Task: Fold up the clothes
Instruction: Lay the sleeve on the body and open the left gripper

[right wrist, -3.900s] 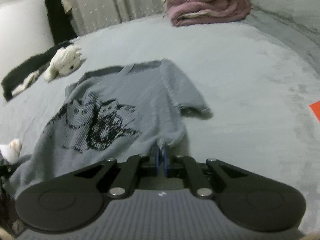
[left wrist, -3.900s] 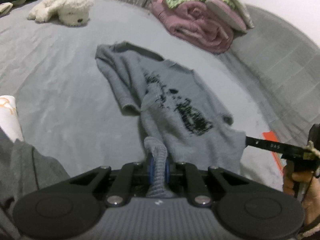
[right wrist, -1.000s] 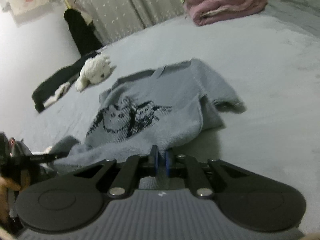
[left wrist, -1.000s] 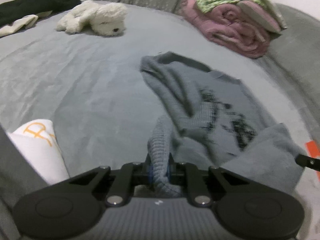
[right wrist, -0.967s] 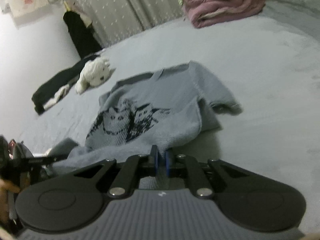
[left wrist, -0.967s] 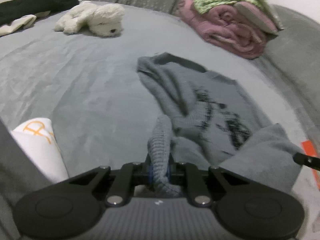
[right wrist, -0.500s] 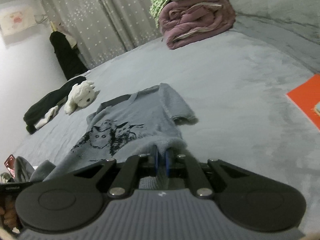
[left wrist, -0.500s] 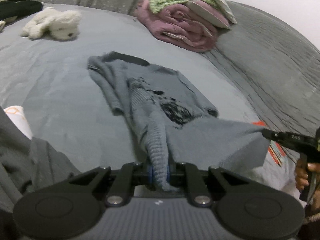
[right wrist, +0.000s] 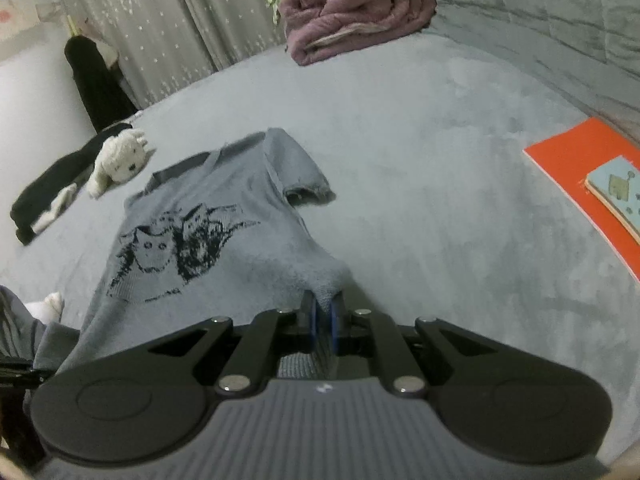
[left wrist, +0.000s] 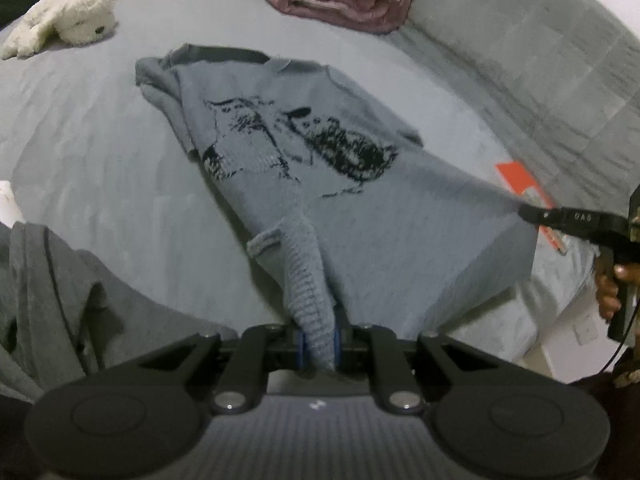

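Soft, floppy grey sweater sags mid-frame, left gripper and right gripper each clamped on a hem corner — best hold.

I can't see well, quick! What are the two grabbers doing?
Left gripper: closed on the grey sweater's ribbed hem.
Right gripper: closed on the sweater's other hem corner.
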{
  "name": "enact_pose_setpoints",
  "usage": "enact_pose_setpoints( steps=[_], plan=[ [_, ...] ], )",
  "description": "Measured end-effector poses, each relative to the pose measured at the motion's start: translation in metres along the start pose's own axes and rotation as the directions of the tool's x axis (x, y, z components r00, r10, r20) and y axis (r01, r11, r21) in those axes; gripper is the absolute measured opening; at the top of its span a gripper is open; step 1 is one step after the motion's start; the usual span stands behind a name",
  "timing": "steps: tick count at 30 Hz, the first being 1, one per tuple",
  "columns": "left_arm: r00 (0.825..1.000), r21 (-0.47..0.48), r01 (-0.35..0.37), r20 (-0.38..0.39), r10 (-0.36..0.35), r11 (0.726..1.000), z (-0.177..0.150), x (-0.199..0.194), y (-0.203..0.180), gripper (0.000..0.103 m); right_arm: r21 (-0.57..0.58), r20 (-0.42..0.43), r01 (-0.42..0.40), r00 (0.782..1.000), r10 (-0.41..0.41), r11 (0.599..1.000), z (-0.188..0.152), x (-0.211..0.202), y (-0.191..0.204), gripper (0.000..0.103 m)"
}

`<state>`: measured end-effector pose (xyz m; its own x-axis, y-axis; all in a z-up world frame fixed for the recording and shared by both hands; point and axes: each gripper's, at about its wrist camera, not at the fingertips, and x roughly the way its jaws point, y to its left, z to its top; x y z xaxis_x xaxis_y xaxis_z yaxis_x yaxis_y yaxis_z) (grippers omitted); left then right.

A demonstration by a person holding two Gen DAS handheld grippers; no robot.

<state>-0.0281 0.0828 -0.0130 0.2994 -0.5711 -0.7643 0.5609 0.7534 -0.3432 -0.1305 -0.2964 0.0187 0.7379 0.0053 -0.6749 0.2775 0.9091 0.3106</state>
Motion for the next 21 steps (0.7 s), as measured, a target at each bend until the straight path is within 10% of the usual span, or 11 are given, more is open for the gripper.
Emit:
enact_pose_setpoints(
  steps=[17, 21],
  plan=[
    [0.999, -0.048, -0.047, 0.017, 0.048, 0.998, 0.009, 0.000, 0.017, 0.050, 0.066, -0.015, 0.018, 1.000, -0.017, 0.998, 0.002, 0.025, -0.012, 0.017],
    [0.997, -0.061, -0.069, 0.041, 0.071, 0.996, 0.013, 0.002, 0.018, 0.050, 0.104, -0.014, 0.004, 1.000, -0.003, 0.995, 0.005, 0.037, -0.015, 0.036]
  ],
)
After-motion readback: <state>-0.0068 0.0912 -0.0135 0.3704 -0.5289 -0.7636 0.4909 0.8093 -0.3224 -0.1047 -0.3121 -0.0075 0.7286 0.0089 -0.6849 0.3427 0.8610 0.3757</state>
